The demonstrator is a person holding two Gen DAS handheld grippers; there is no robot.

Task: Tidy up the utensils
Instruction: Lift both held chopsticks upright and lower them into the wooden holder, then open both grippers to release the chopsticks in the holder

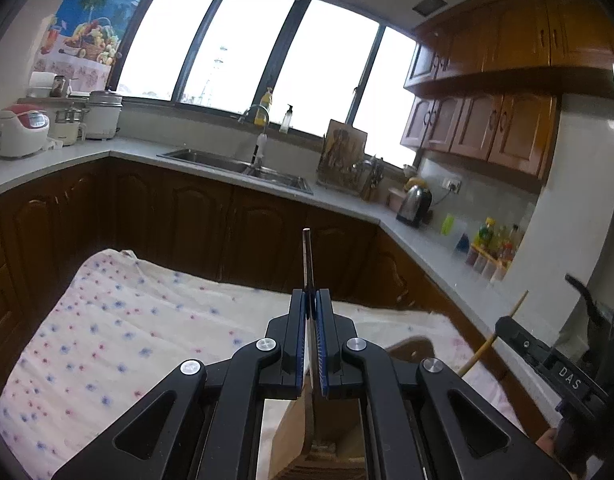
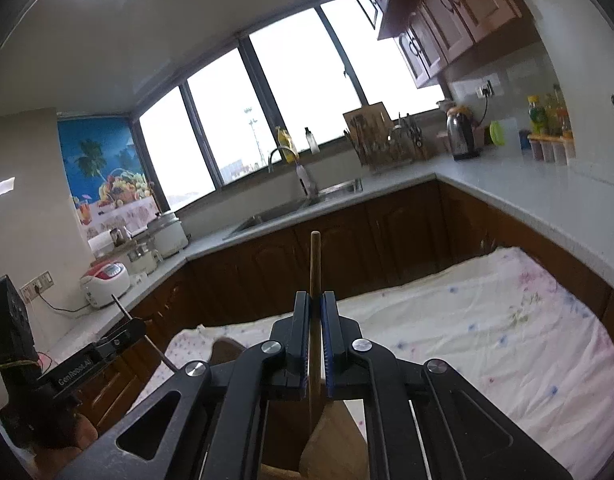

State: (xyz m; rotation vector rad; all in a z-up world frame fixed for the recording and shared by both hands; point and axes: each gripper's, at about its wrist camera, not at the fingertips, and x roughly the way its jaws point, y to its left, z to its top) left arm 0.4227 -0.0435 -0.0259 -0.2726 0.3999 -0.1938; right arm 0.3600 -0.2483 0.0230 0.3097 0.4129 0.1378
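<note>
My left gripper (image 1: 311, 302) is shut on a thin metal utensil handle (image 1: 307, 256) that stands upright between its blue pads; its lower end is hidden behind the jaws. My right gripper (image 2: 315, 304) is shut on a wooden spatula (image 2: 315, 264), handle up, with the broad blade (image 2: 331, 440) below the jaws. Both are held above a table with a floral cloth (image 1: 119, 332). A brown wooden holder (image 1: 295, 432) sits just under the left gripper and also shows in the right wrist view (image 2: 227, 350). The right gripper shows at the right in the left wrist view (image 1: 547, 356).
An L-shaped counter (image 1: 347, 200) runs behind the table with a sink (image 1: 235, 166), a kettle (image 1: 415, 204), a knife rack (image 1: 359, 172), rice cookers (image 1: 21, 132) and condiment bottles (image 1: 495, 240). Dark wooden cabinets stand below the counter, close to the table's far edge.
</note>
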